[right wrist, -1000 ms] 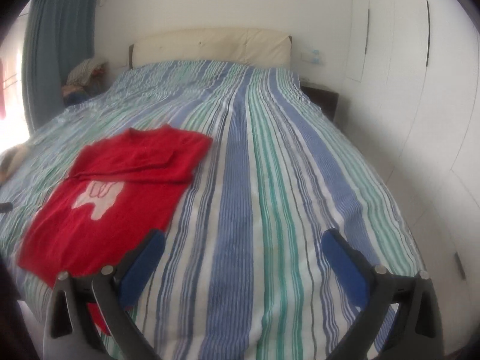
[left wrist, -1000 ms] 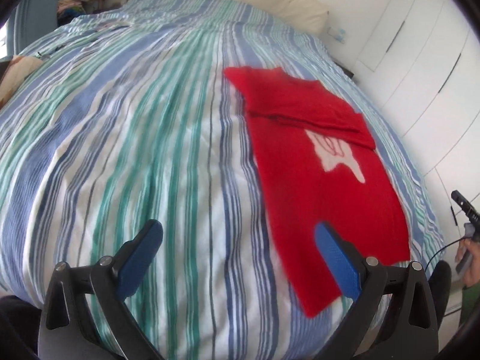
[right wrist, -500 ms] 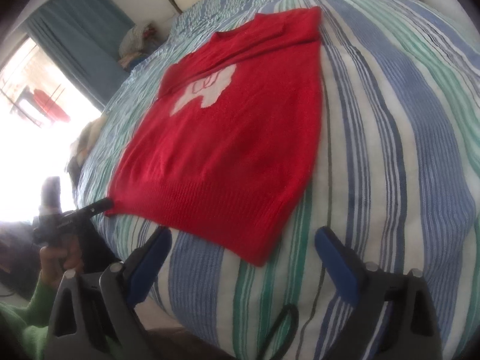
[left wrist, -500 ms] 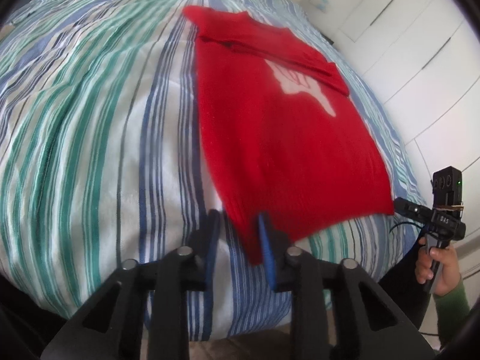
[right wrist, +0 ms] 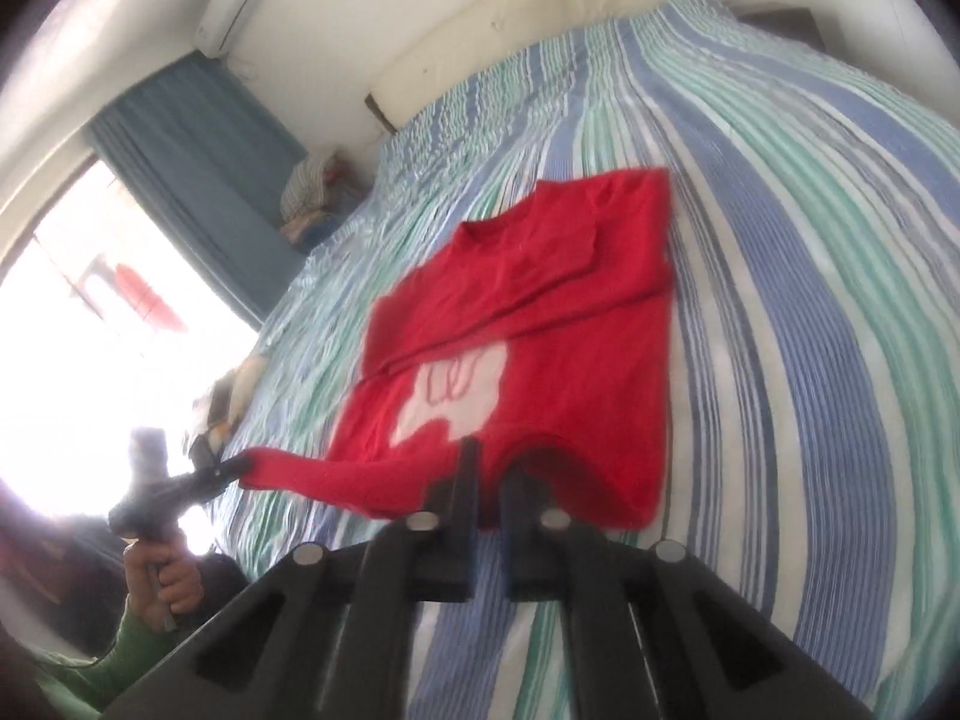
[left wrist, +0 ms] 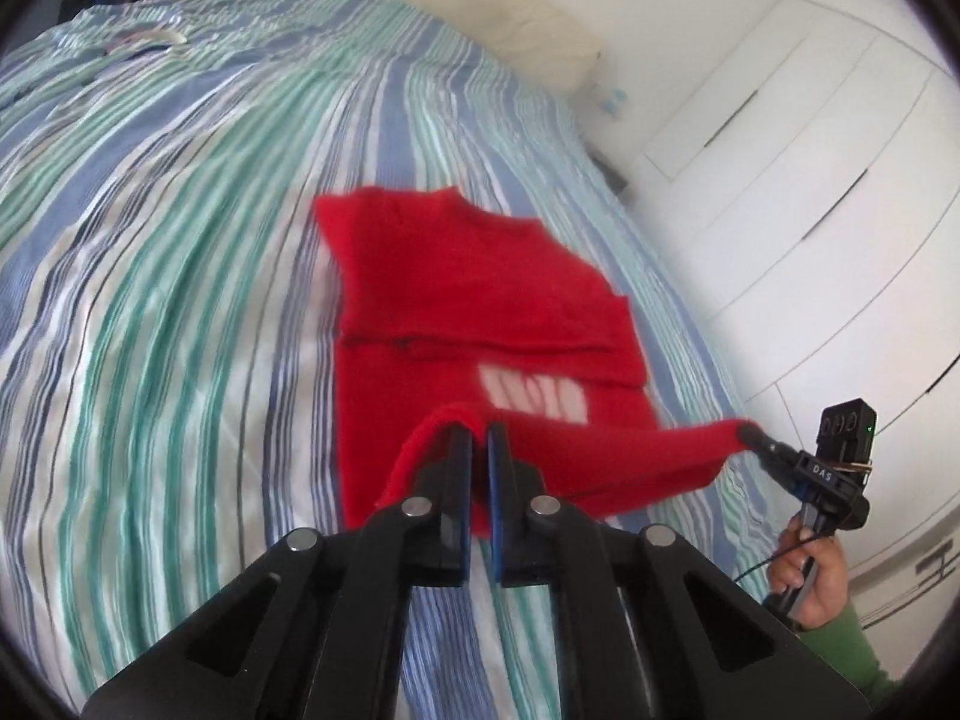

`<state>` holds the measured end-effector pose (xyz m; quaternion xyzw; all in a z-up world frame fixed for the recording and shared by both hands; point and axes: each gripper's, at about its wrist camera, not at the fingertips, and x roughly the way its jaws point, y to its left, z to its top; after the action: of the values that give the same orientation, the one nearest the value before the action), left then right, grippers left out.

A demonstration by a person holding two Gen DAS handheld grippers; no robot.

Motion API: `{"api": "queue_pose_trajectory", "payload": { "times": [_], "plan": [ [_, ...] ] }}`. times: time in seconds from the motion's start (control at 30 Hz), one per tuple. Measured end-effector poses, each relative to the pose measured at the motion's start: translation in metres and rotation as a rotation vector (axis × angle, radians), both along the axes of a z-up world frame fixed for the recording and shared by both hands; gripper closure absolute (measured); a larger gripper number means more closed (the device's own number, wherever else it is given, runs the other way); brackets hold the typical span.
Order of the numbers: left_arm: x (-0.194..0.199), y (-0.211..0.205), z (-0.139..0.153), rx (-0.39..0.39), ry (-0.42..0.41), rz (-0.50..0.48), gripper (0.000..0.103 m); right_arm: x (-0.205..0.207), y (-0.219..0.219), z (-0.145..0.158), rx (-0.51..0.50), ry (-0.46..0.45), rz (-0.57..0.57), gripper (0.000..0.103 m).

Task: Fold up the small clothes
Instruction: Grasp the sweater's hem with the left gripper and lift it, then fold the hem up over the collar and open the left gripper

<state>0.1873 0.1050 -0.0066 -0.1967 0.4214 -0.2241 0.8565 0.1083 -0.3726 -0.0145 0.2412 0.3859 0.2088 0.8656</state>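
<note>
One bed (left wrist: 180, 252) fills both views, covered by a sheet with blue, green and white stripes; a cream headboard (right wrist: 528, 18) runs along its far end. White wardrobe doors (left wrist: 798, 192) stand beside the bed in the left wrist view. A blue curtain (right wrist: 198, 162) hangs next to a bright window (right wrist: 72, 348) in the right wrist view, with an air conditioner (right wrist: 234, 0) high on the wall above it.

Red sweater (left wrist: 480, 312) lies on the sheet near the foot of the bed, neck toward the headboard, sleeves folded across the chest, a white print (right wrist: 456, 402) partly showing below them. Its bottom hem is lifted off the sheet and stretched between the two tools.

Left hand-held gripper (left wrist: 478, 438): jaws together, clamped on one hem corner, red knit bunched over the fingertips. Right hand-held gripper (right wrist: 489, 468): jaws together, clamped on the other hem corner. Each camera sees the opposite tool pinching its own corner.

Right hand (left wrist: 810, 576) grips the handle, green sleeve (left wrist: 852, 654) below it. Left hand (right wrist: 162, 576) likewise. Images are motion-blurred.
</note>
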Motion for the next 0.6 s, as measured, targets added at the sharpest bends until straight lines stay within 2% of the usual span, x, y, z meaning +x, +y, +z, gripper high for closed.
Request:
{"api": "queue_pose_trajectory", "payload": {
  "times": [0.1, 0.2, 0.3, 0.43, 0.5, 0.53, 0.57, 0.6],
  "plan": [
    [0.072, -0.009, -0.002, 0.015, 0.02, 0.038, 0.1, 0.061, 0.0, 0.004, -0.019, -0.039, -0.04, 0.098],
    [0.134, -0.023, -0.009, 0.069, 0.031, 0.072, 0.101, 0.129, -0.004, -0.004, -0.033, -0.02, -0.089, 0.098],
    [0.183, -0.032, -0.023, 0.103, 0.055, 0.103, 0.101, 0.188, -0.01, -0.017, -0.024, 0.017, -0.134, 0.098],
    [0.226, -0.037, -0.043, 0.137, 0.086, 0.132, 0.101, 0.246, -0.02, -0.039, 0.016, 0.081, -0.174, 0.098],
    [0.243, -0.036, -0.05, 0.154, 0.112, 0.161, 0.093, 0.267, -0.024, -0.051, 0.049, 0.108, -0.184, 0.098],
    [0.251, -0.032, -0.052, 0.155, 0.131, 0.195, 0.084, 0.275, -0.026, -0.059, 0.077, 0.123, -0.186, 0.096],
    [0.257, -0.026, -0.054, 0.143, 0.139, 0.232, 0.073, 0.284, -0.03, -0.065, 0.118, 0.132, -0.192, 0.095],
    [0.259, -0.018, -0.054, 0.113, 0.133, 0.268, 0.052, 0.288, -0.033, -0.07, 0.153, 0.131, -0.201, 0.09]
  ]
}}
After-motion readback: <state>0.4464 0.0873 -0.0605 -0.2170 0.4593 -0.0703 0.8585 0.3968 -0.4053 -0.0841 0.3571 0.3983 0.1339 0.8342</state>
